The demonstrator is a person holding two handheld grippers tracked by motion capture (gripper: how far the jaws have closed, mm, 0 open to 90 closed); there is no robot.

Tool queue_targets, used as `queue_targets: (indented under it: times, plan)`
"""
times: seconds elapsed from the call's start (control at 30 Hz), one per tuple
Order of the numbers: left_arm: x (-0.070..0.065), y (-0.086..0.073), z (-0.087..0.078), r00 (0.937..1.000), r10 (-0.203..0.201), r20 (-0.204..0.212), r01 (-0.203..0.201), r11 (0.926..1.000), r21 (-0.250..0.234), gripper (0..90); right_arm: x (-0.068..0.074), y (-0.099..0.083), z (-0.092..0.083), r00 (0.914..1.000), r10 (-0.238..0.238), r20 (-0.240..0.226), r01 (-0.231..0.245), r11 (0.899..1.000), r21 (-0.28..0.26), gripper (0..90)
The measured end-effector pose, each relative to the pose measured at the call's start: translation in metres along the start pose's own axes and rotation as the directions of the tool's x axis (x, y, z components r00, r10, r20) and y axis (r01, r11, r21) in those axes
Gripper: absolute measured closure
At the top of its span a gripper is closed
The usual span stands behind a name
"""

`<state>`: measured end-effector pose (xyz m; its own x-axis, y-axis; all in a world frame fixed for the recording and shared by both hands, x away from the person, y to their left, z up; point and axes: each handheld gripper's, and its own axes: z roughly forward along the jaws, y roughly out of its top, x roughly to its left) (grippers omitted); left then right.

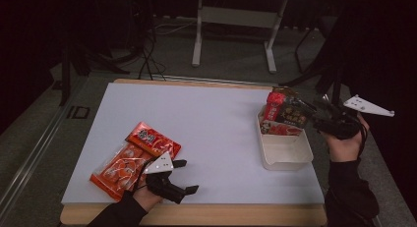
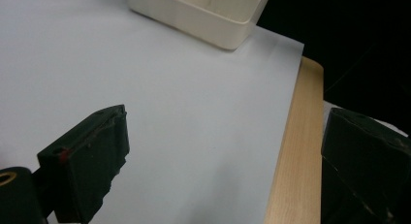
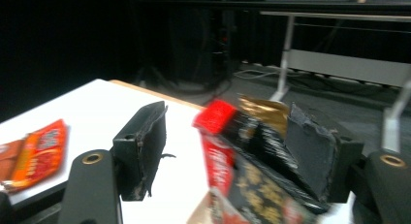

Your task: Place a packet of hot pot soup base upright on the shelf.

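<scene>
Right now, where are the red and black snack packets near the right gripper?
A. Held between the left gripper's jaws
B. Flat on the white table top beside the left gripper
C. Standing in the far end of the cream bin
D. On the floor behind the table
C: in the high view the red and black snack packets stand upright in the far end of the cream bin, close by the right gripper.

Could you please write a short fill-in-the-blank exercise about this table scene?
1. The cream bin stands on the ___ sheet.
2. The orange-red packets lie beside the ___ gripper.
3. The black packet leans in the bin by the ___ gripper.
4. The left gripper's jaws are ___.

Missing words: white; left; right; open
</scene>
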<state>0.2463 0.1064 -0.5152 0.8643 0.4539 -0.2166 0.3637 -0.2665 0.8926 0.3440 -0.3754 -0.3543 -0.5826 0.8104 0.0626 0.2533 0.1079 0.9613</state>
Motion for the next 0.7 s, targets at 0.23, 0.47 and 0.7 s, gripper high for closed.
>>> queue_targets:
  times: [0.23, 0.47, 0.7]
  plan:
    - [0.002, 0.002, -0.004, 0.9995, -0.023, -0.02, 0.023, 0.9997, 0.006, 3.4, 0.035, -0.005, 0.009, 0.9933, 0.012, -0.115, -0.012, 1.0, 0.006, 14.3]
    - [0.001, 0.005, -0.009, 0.9998, 0.004, -0.017, -0.004, 1.0, 0.006, 5.5, 0.066, -0.024, 0.022, 0.9778, 0.01, -0.209, -0.001, 0.999, 0.042, 14.3]
    - [0.003, 0.012, -0.019, 0.9999, 0.012, -0.011, -0.012, 0.9999, -0.001, 12.7, 0.091, -0.033, 0.021, 0.9543, -0.027, -0.298, 0.044, 0.998, 0.051, 15.8]
